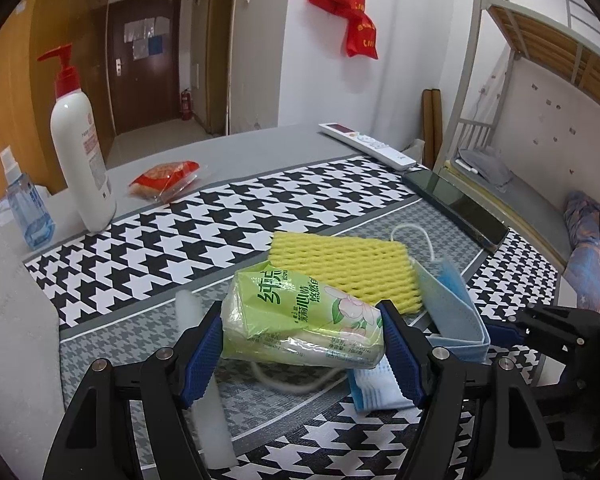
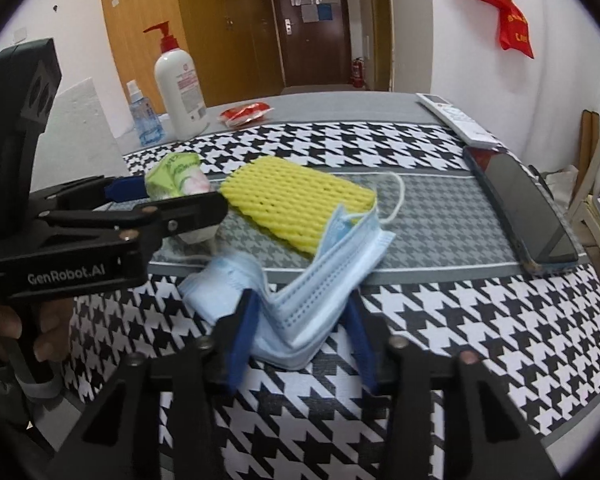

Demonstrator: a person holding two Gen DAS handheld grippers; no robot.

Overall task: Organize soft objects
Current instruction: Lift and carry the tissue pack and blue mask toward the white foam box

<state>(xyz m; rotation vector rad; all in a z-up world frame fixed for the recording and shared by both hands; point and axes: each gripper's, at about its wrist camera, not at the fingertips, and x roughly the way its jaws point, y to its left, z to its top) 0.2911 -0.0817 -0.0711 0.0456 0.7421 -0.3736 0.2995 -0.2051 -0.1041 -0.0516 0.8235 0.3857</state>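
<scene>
- Left wrist view: the left gripper (image 1: 302,344) has its blue pads clamped on either side of a green tissue pack (image 1: 300,320), which looks lifted a bit off the houndstooth table mat (image 1: 180,224).
- Just behind the pack sits a yellow foam net (image 1: 348,268), flat on the mat, and a blue face mask (image 1: 452,300) is bunched up right beside it on the right — its white ear loop curls out past the foam.
- A white foam strip (image 1: 208,380) lies on the mat under the left finger.
- Further back: a white pump bottle (image 1: 82,156) with a red top, a small blue spray bottle (image 1: 28,208), a red snack packet (image 1: 164,180), a white remote (image 1: 368,146) and a dark phone (image 1: 456,204).
- The right gripper (image 1: 512,332) pokes in from the right edge, next to the mask.
- Right wrist view: the right gripper (image 2: 300,336) has its fingers either side of the folded face mask (image 2: 300,292), pads touching it, so it's pinching the mask — which rests on the mat and leans on the foam net (image 2: 296,204).
- The left gripper (image 2: 172,196) comes in from the left, closed around the tissue pack (image 2: 176,176), just beside the foam net.
- Phone (image 2: 524,208) and remote (image 2: 456,118) are off to the right, well apart from the soft stuff.
</scene>
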